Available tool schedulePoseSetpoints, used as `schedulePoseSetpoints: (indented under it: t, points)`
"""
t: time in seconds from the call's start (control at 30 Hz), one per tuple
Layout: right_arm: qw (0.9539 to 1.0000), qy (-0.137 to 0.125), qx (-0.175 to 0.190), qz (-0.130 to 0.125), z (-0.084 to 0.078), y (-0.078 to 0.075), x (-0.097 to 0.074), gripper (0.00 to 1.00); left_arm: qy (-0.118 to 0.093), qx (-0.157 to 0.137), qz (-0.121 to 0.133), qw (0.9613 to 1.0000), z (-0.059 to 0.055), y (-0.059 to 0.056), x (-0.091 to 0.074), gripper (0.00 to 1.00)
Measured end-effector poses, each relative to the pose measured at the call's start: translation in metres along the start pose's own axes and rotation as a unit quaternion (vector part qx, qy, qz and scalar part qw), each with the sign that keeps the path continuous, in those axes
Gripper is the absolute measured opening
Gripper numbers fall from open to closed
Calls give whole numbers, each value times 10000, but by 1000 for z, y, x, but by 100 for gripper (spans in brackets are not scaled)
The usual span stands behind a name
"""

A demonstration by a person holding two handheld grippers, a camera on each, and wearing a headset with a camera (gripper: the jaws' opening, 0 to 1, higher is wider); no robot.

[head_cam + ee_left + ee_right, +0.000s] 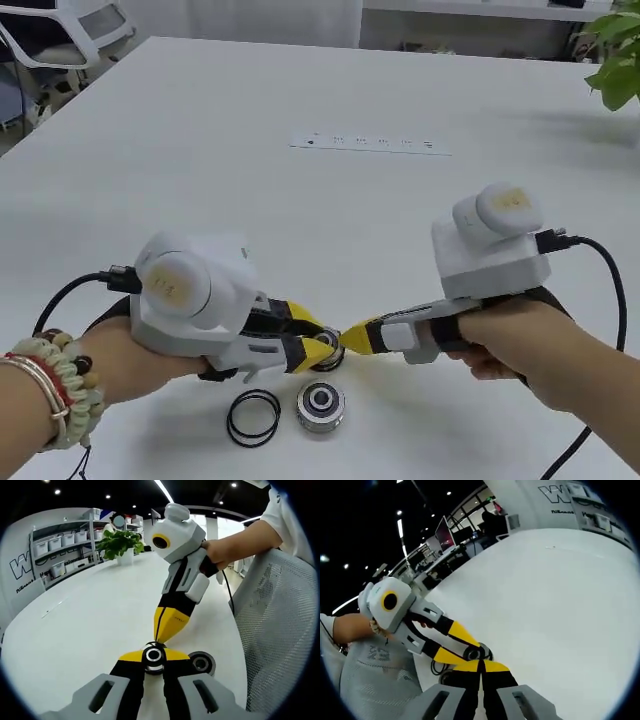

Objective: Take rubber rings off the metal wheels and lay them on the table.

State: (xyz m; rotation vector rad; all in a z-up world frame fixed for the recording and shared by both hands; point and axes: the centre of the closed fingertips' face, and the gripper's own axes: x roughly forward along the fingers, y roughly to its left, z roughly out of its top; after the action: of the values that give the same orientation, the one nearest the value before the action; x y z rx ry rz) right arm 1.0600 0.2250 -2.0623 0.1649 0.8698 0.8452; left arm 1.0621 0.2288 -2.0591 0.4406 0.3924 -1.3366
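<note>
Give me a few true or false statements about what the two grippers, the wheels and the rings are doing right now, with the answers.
1. The left gripper grips a metal wheel between its jaws. True.
2. The right gripper has its jaws spread wide. False: its jaws are closed together, with the tips right at the metal wheel.
3. Black rubber rings lie flat on the table, below the left gripper in the head view. True.
4. The loose wheel sits on top of the rubber rings. False: it rests on the table beside them, on their right in the head view.
</note>
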Motion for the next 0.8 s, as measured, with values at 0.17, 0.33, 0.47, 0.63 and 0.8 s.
schedulePoseSetpoints:
  t: [0.17,0.33,0.47,0.63,0.8]
  points:
    - [10000,-19,-57,37,2,4,0,0,1,24,-1,10000,0,0,0,8]
    - [9999,-25,-132,39,3,5,0,0,-6,6,-5,10000,1,0,0,8]
    - [9999,-28,-158,38,4,6,0,0,-10,0,-9,10000,0,0,0,8]
    - [9997,-21,-245,38,5,8,1,0,-19,-9,-15,10000,0,0,0,8]
    - [9994,-85,-313,136,10,16,1,0,-31,-22,-23,10000,0,1,0,8]
